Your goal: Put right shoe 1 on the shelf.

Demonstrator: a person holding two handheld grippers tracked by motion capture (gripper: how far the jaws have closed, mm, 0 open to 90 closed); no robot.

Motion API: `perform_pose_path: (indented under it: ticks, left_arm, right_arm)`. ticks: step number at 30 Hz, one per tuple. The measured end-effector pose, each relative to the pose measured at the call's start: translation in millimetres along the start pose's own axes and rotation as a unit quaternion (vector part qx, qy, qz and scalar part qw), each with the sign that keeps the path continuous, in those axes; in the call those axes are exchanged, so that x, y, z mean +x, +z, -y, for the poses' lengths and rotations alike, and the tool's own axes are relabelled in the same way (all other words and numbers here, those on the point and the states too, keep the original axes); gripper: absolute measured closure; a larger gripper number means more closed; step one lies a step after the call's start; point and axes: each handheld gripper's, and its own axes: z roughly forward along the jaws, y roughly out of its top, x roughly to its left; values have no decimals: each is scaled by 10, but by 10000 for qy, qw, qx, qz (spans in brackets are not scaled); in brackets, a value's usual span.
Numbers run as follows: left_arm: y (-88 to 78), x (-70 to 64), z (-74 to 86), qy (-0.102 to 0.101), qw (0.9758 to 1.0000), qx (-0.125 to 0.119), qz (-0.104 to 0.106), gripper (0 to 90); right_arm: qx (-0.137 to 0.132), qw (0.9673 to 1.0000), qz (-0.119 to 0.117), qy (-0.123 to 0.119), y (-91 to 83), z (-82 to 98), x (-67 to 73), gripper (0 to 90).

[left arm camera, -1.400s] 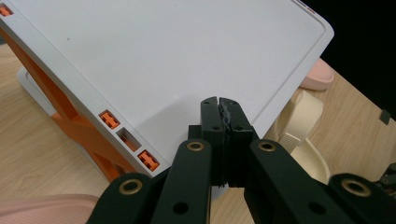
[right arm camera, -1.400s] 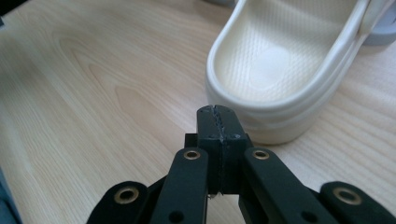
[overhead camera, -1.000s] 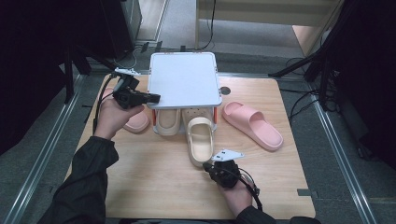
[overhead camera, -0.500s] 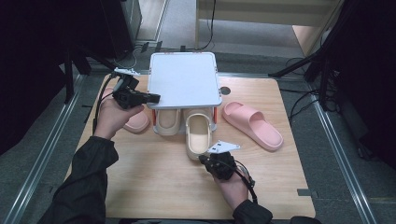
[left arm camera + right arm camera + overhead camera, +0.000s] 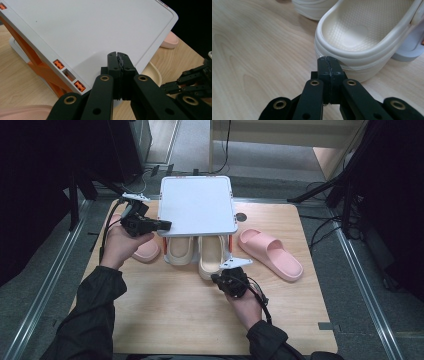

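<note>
Foam is what that cream slipper [image 5: 367, 37] looks to be made of, so I'd judge it light, a bit springy, and easy to shove along bare wood without tipping. It lies on the table [image 5: 165, 320] with its toe tucked beneath the white rack [image 5: 197, 205] and its heel sticking out toward the person. The right gripper [image 5: 231, 279] sits right at that heel, jaws pressed together with nothing between them, the tips against or just short of the thick rim. Closed like that, it seems set for nudging, not pinching. If a grip were wanted, the raised heel wall is the natural place, since it is stiff enough to hold and the pebbled footbed inside gives little to catch on.

Beside it, a second cream slipper [image 5: 179, 250] rests under the same shelf, tucked further in. The rack works as the only holder here: its lower level has those two slippers, and its flat top is bare.

Further off, the left gripper [image 5: 159, 225] is held at the rack's near left edge, jaws also together and empty. One pink slipper [image 5: 147, 251] lies partly under that hand, and another pink slipper [image 5: 272, 254] sits out on the table to the right of the rack, well apart.
</note>
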Motion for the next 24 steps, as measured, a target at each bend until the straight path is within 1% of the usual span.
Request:
perform_pose_path:
  ticks: [7, 11, 14, 15, 20, 24]
  left_arm:
    - [0, -2, 0, 4, 10000, -5, -6, 892]
    - [0, -2, 0, 4, 10000, -4, -4, 891]
    - [0, 0, 1, 0, 10000, -10, 3, 891]
    - [0, -1, 1, 0, 10000, -8, 2, 890]
    - [0, -1, 2, -13, 10000, -12, 13, 885]
    - [-5, 5, 2, -39, 10000, -8, 31, 882]
  right_arm:
    - [33, 10000, 54, 26, 72, -119, -150, 900]
    - [63, 9999, 5, 116, 125, -180, -239, 900]
    - [62, 9999, -48, 133, 160, -207, -285, 900]
    - [74, 9998, -78, 167, 170, -216, -292, 900]
    - [26, 9999, -109, 126, 218, -245, -323, 900]
    - [45, 9997, -143, 206, 226, -255, -339, 900]
